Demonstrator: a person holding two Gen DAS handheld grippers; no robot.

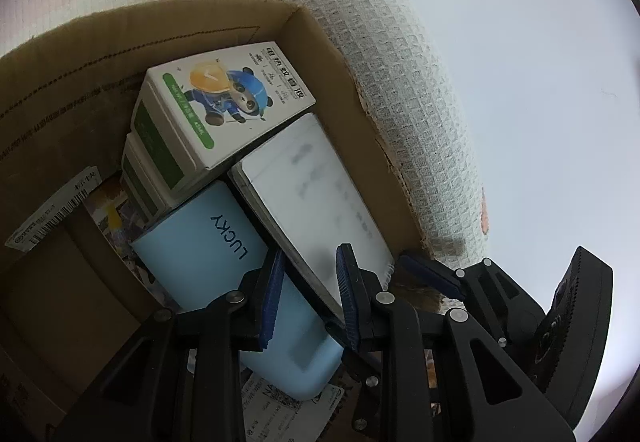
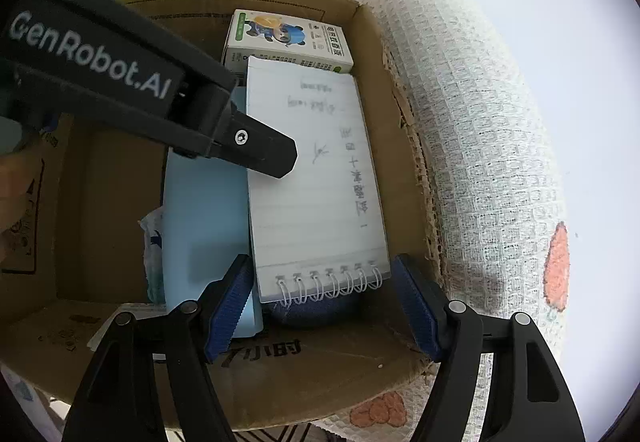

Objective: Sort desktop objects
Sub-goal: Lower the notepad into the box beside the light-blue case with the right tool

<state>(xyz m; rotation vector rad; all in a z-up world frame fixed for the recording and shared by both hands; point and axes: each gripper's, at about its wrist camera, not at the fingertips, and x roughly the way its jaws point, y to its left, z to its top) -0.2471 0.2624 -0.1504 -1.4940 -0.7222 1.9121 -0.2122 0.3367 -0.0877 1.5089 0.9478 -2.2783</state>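
Observation:
A cardboard box [image 2: 404, 145] holds a white spiral notebook [image 2: 316, 181], a light blue "LUCKY" case [image 1: 208, 242] and white-green panda cartons [image 1: 228, 97]. In the left wrist view my left gripper [image 1: 308, 294] is partly open over the near ends of the blue case and the notebook [image 1: 316, 197], gripping nothing. In the right wrist view my right gripper [image 2: 324, 306] is open, its pads [image 2: 226, 306] on either side of the notebook's spiral end without touching. The left gripper's body [image 2: 120, 81] reaches in from the left above the blue case [image 2: 200, 209]. The cartons [image 2: 288, 37] stand at the box's far end.
The box sits on a waffle-weave cloth with orange prints [image 2: 480, 121]. Its right wall [image 1: 360, 113] is torn along the rim. Labels and paper [image 1: 52, 213] lie at the box's left side. A small plastic packet [image 2: 154, 242] lies left of the blue case.

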